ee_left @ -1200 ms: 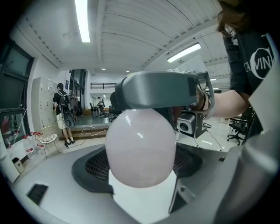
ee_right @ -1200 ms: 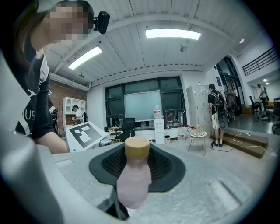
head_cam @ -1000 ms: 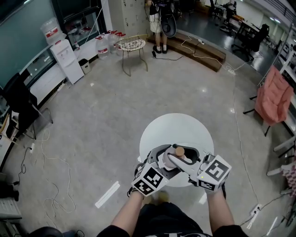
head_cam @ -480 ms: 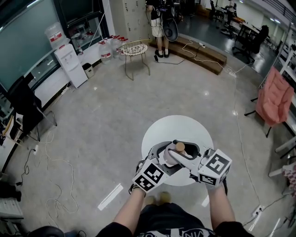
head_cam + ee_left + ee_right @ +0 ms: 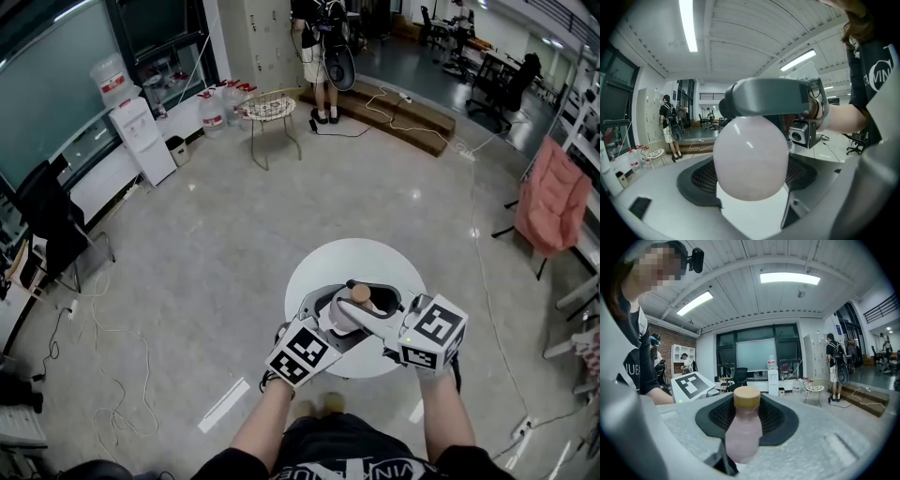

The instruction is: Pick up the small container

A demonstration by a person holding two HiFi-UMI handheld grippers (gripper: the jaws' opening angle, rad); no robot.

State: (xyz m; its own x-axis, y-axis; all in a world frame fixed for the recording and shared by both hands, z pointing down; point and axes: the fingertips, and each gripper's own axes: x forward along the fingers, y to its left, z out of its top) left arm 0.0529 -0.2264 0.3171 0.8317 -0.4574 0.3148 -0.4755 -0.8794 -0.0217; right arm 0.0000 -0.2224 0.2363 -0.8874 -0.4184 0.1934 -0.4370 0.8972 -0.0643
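Note:
A small pale pink bottle (image 5: pixel 345 317) with a tan cap (image 5: pixel 360 293) hangs above a round white table (image 5: pixel 356 258). Both grippers meet on it from opposite sides. My left gripper (image 5: pixel 328 317) is shut on the bottle's rounded body (image 5: pixel 750 159), which fills the middle of the left gripper view. From the right, my right gripper (image 5: pixel 377 314) is shut on the same bottle (image 5: pixel 743 434); it stands upright there with its cap (image 5: pixel 746 397) showing. The left gripper (image 5: pixel 751 201) faces the right gripper's grey jaw and camera. The right gripper (image 5: pixel 743 453) faces the left gripper's marker cube (image 5: pixel 693 384).
A grey floor surrounds the table. A wire chair (image 5: pixel 267 101), water jugs (image 5: pixel 211 111) and a white dispenser (image 5: pixel 145 139) stand at the back left, where a person (image 5: pixel 319 56) also stands. Cables (image 5: pixel 103 375) lie at the left, and a pink cloth (image 5: pixel 553 197) hangs at the right.
Both grippers have risen a little together with the bottle between them. The grip looks the same.

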